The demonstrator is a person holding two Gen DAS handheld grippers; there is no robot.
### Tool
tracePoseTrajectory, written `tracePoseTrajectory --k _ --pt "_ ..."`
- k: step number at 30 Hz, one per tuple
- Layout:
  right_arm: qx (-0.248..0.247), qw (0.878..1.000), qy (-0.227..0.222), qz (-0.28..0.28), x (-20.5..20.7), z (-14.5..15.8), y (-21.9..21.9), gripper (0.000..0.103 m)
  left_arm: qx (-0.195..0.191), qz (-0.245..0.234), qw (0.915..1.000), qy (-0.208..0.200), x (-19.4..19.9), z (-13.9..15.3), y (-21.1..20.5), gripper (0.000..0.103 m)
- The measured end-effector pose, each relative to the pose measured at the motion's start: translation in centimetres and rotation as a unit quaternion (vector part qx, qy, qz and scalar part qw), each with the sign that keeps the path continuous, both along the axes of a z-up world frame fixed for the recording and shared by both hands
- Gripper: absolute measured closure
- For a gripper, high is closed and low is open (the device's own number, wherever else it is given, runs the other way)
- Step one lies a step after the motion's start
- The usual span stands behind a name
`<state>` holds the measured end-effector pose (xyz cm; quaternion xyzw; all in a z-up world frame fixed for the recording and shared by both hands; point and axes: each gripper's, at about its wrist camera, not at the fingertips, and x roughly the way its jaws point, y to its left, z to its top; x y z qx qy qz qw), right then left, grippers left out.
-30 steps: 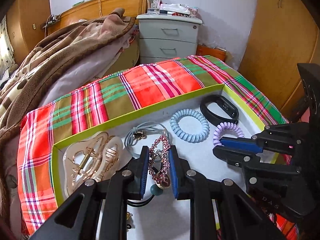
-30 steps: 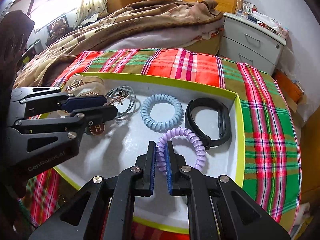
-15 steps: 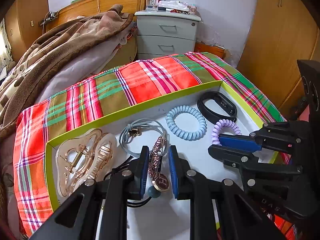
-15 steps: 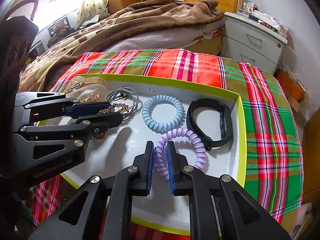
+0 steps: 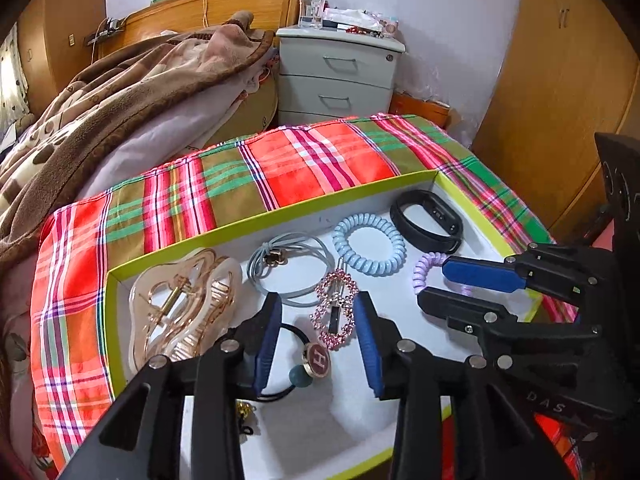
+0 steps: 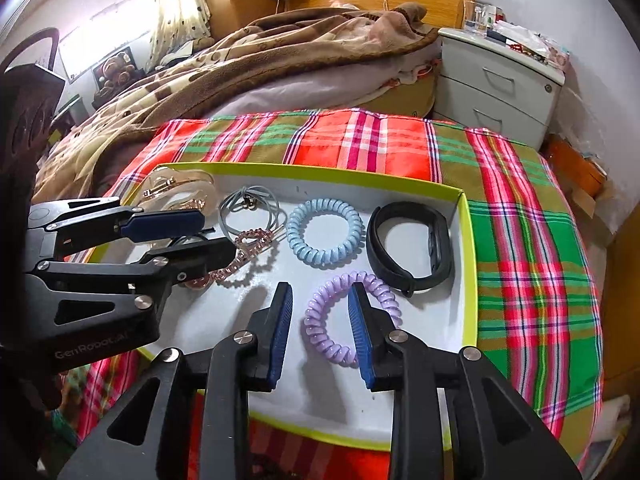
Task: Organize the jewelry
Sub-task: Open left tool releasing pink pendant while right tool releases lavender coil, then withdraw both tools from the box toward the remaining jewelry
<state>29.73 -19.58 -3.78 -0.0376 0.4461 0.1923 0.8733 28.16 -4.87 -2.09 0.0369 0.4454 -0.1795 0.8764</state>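
A white tray with a lime rim (image 5: 320,204) (image 6: 468,264) lies on the plaid cloth. My left gripper (image 5: 318,320) is opening; the pink rhinestone clip (image 5: 336,312) lies flat between its blue pads, untouched. My right gripper (image 6: 320,324) is opening too, and the purple coil hair tie (image 6: 344,316) rests on the tray between its pads, free of them. Also in the tray are a clear claw clip (image 5: 184,308), a grey hair tie (image 5: 288,268), a blue coil tie (image 5: 370,246) (image 6: 326,232), a black wristband (image 5: 428,220) (image 6: 412,250) and a black tie with a round H charm (image 5: 318,360).
The tray sits on a red and green plaid cloth (image 6: 528,248) over a raised surface. A brown blanket (image 5: 100,112) is heaped on the bed behind. A grey nightstand (image 5: 340,76) stands at the back, with wooden wardrobe doors (image 5: 568,80) to the right.
Both grippers have opened. The pink clip dropped from the left pads and now lies flat on the tray. The purple coil tie was let go and rests on the tray.
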Motion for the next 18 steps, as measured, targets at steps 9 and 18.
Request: tracePoseTrajectory --k 9,18 --pt "0.024 0.999 -0.023 -0.015 -2.2 1.8 -1.4 0.072 -0.019 0.000 0.9996 -0.020 -2.7 2.0 1.0 0.059" --pt "0.053 0.997 -0.042 -0.026 -6.6 2.9 -3.6 0.060 -0.042 0.011 0.9980 -0.045 -6.9 3.7 2.5 0.058"
